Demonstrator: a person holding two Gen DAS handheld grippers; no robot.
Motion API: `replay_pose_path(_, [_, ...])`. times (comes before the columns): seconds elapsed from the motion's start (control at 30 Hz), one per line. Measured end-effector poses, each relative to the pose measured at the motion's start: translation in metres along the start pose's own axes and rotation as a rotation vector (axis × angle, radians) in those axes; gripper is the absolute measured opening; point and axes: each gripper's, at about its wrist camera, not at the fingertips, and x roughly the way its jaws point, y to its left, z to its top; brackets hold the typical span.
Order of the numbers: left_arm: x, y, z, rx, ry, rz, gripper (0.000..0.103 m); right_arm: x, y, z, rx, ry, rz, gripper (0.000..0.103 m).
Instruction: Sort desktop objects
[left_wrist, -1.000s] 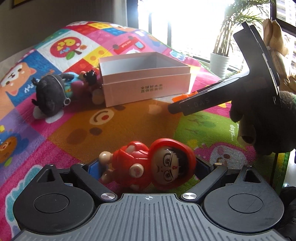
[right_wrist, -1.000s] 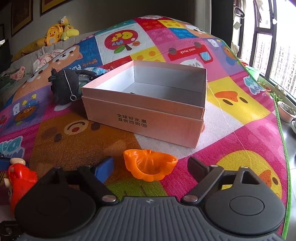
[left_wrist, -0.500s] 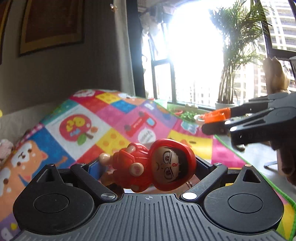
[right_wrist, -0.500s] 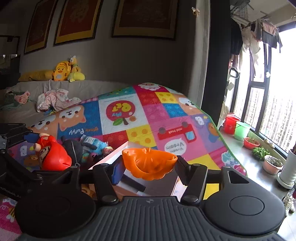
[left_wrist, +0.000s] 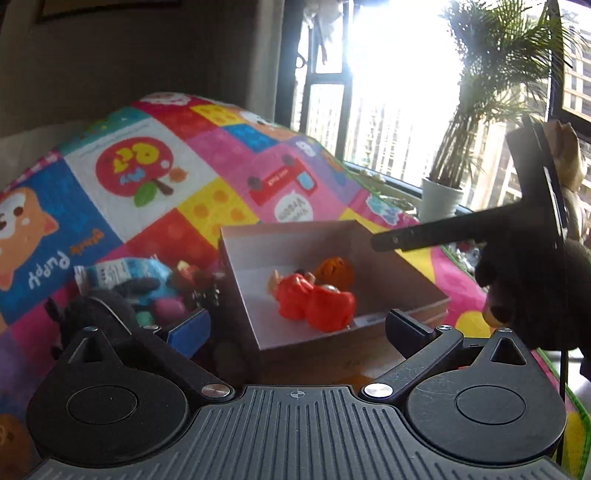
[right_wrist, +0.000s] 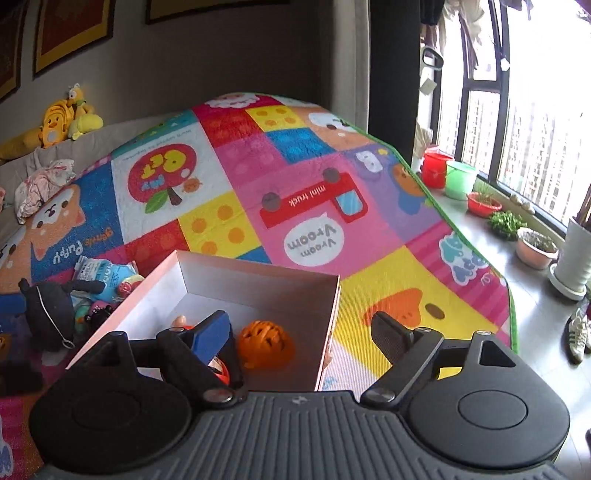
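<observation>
A patchwork play mat (right_wrist: 295, 192) in loud colours covers most of the floor, with cartoon animals, a red truck and an apple printed on its squares. On it sits an open pale pink cardboard box (right_wrist: 258, 280), white inside. To the box's left lies a small heap of toys: a dark plush creature (right_wrist: 48, 314) and a few smaller bright bits (too jumbled to name one by one).

Both grippers hang over the near side of the box with jaws spread wide and nothing between them. The left gripper (left_wrist: 295, 328) has just been opening its jaws further, and so has the right gripper (right_wrist: 303, 332); its dark fingers also reach in from the right of the left wrist view, held in a black-gloved hand (left_wrist: 532, 291).

Inside the box, on its white floor, lies the red hooded figurine (left_wrist: 314, 299) on its side, and just behind it, perhaps touching, the small orange shell-shaped toy (right_wrist: 266, 343).
</observation>
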Motion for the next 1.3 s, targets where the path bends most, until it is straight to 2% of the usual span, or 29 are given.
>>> replay_pose_path(0.13, [0.026,-0.002,-0.021,-0.02,0.056,-0.029,0.103,0.029,-0.006,-0.006,0.096,0.093,0.085,0.085])
replay_pose_path(0.17, [0.029,0.0,-0.023,-0.04,0.056,-0.049,0.103,0.033,-0.004,-0.006,0.111,0.109,0.122,0.088])
replay_pose_path(0.23, [0.033,0.003,-0.026,-0.076,0.048,-0.073,0.103,0.037,0.002,-0.007,0.109,0.104,0.133,0.098])
replay_pose_path(0.33, [0.029,0.004,-0.029,-0.087,0.036,-0.06,0.103,0.041,0.014,-0.005,0.05,0.104,0.13,0.1])
replay_pose_path(0.4, [0.02,0.005,-0.032,-0.096,0.037,-0.056,0.103,0.041,0.02,-0.003,-0.001,0.135,0.161,0.101])
replay_pose_path(0.47, [0.006,0.011,-0.039,-0.118,0.044,-0.092,0.103,0.04,0.027,0.001,-0.093,0.19,0.192,0.101])
replay_pose_path(0.5, [-0.002,0.013,-0.043,-0.135,0.053,-0.097,0.103,0.035,0.032,0.005,-0.138,0.18,0.176,0.099])
replay_pose_path(0.53, [-0.009,0.014,-0.048,-0.143,0.059,-0.068,0.103,0.028,0.039,0.011,-0.179,0.134,0.115,0.099])
replay_pose_path(0.57, [-0.018,0.015,-0.053,-0.133,0.057,-0.009,0.103,0.019,0.048,0.018,-0.215,0.073,0.058,0.099])
replay_pose_path(0.6, [-0.025,0.016,-0.057,-0.111,0.048,0.064,0.103,0.01,0.058,0.028,-0.245,0.02,0.043,0.099])
replay_pose_path(0.63, [-0.03,0.018,-0.061,-0.09,0.04,0.143,0.103,0.003,0.07,0.041,-0.257,-0.016,0.075,0.1])
replay_pose_path(0.7, [-0.037,0.025,-0.066,-0.06,0.023,0.291,0.103,0.0,0.097,0.065,-0.226,-0.03,0.173,0.103])
replay_pose_path(0.73, [-0.039,0.032,-0.068,-0.074,0.022,0.344,0.103,0.007,0.116,0.078,-0.201,-0.001,0.241,0.103])
replay_pose_path(0.8, [-0.039,0.048,-0.072,-0.144,0.04,0.366,0.103,0.032,0.155,0.092,-0.179,0.09,0.327,0.103])
replay_pose_path(0.87, [-0.039,0.06,-0.076,-0.209,0.073,0.364,0.103,0.065,0.202,0.095,-0.189,0.139,0.311,0.103])
replay_pose_path(0.9, [-0.042,0.063,-0.077,-0.228,0.07,0.361,0.103,0.081,0.222,0.094,-0.213,0.145,0.277,0.097])
replay_pose_path(0.93, [-0.046,0.065,-0.078,-0.231,0.064,0.367,0.103,0.095,0.236,0.096,-0.237,0.151,0.246,0.078])
replay_pose_path(0.97, [-0.05,0.065,-0.08,-0.223,0.062,0.383,0.103,0.113,0.248,0.096,-0.243,0.16,0.206,0.065])
replay_pose_path(1.03, [-0.054,0.068,-0.084,-0.219,0.076,0.396,0.103,0.144,0.257,0.1,-0.211,0.205,0.169,0.065])
replay_pose_path(1.13, [-0.063,0.078,-0.091,-0.276,0.093,0.358,0.103,0.183,0.257,0.097,-0.192,0.364,0.144,0.065])
replay_pose_path(1.23, [-0.066,0.084,-0.093,-0.312,0.085,0.336,0.103,0.19,0.249,0.082,-0.132,0.505,0.221,0.065])
replay_pose_path(1.3, [-0.066,0.084,-0.092,-0.309,0.084,0.328,0.103,0.18,0.249,0.069,-0.12,0.558,0.285,0.063])
